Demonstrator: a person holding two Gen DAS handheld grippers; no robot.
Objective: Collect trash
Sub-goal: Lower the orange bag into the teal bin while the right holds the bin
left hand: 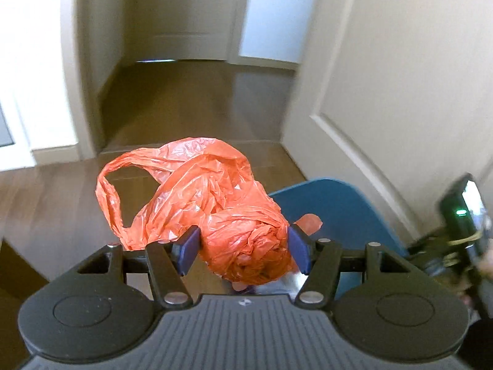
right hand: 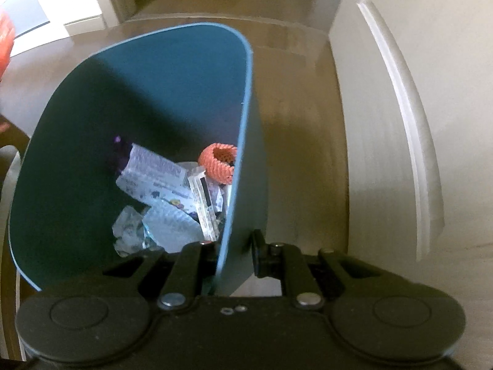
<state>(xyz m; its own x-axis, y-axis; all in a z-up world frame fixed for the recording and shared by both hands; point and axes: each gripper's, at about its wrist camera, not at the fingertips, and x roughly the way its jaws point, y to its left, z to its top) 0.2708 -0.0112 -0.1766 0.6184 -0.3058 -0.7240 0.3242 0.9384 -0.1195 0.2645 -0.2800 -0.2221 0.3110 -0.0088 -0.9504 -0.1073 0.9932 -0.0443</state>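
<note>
My left gripper (left hand: 243, 249) is shut on a crumpled orange plastic bag (left hand: 222, 203) and holds it above the floor, just left of the blue trash bin (left hand: 336, 212). A handle loop of the bag hangs out to the left. My right gripper (right hand: 235, 252) is shut on the right wall of the blue trash bin (right hand: 92, 160), one finger inside and one outside. Inside the bin lie paper wrappers (right hand: 154, 172), clear plastic (right hand: 132, 231) and an orange foam net (right hand: 217, 163). The right gripper's body shows in the left wrist view (left hand: 462, 222) at the right edge.
The wooden floor (left hand: 191, 104) runs back into a hallway. A white door (right hand: 400, 108) stands close on the right of the bin. White door frames and a wall (left hand: 40, 92) stand on the left. A dark furniture edge (right hand: 9, 166) sits at the far left.
</note>
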